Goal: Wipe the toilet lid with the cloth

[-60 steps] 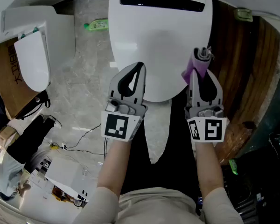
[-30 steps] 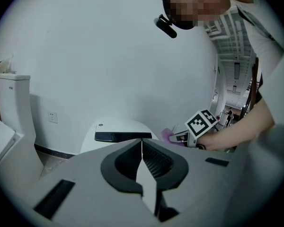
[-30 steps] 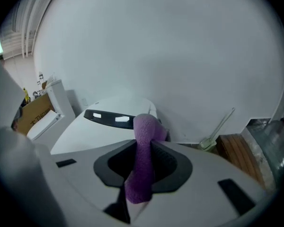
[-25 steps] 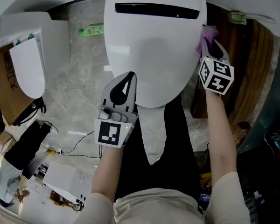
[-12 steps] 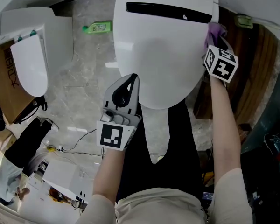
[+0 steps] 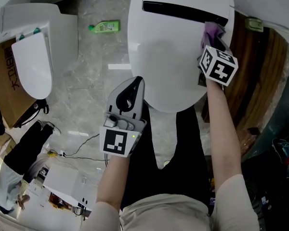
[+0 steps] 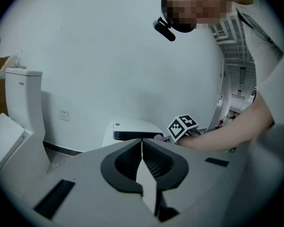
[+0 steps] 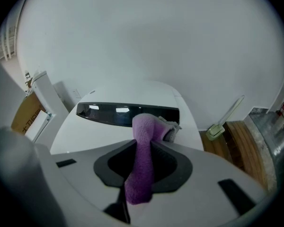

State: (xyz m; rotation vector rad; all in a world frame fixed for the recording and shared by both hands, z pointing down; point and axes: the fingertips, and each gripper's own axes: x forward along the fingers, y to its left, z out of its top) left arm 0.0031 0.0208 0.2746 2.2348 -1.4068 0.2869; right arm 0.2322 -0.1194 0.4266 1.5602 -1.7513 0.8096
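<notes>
The white toilet lid (image 6: 168, 57) fills the upper middle of the head view, with a dark strip (image 6: 183, 13) across its back. My right gripper (image 6: 211, 35) is over the lid's right rear part, shut on a purple cloth (image 6: 211, 32); the right gripper view shows the cloth (image 8: 143, 160) pinched between the jaws, its end near the dark strip (image 8: 125, 111). My left gripper (image 6: 130, 88) hangs just off the lid's front left rim, shut and holding nothing. In the left gripper view the lid (image 7: 132, 129) lies ahead, beyond the shut jaws.
A second white toilet (image 6: 31, 57) stands at the left on the marble floor. A green bottle (image 6: 103, 27) lies on the floor behind it. Dark wooden boards (image 6: 250, 76) run along the right. A toilet brush (image 8: 220, 122) leans by the wall at the right.
My right gripper has carried the purple cloth forward along the lid's right edge and then inward onto the rear right of the lid. The left gripper has stayed near the front rim.
</notes>
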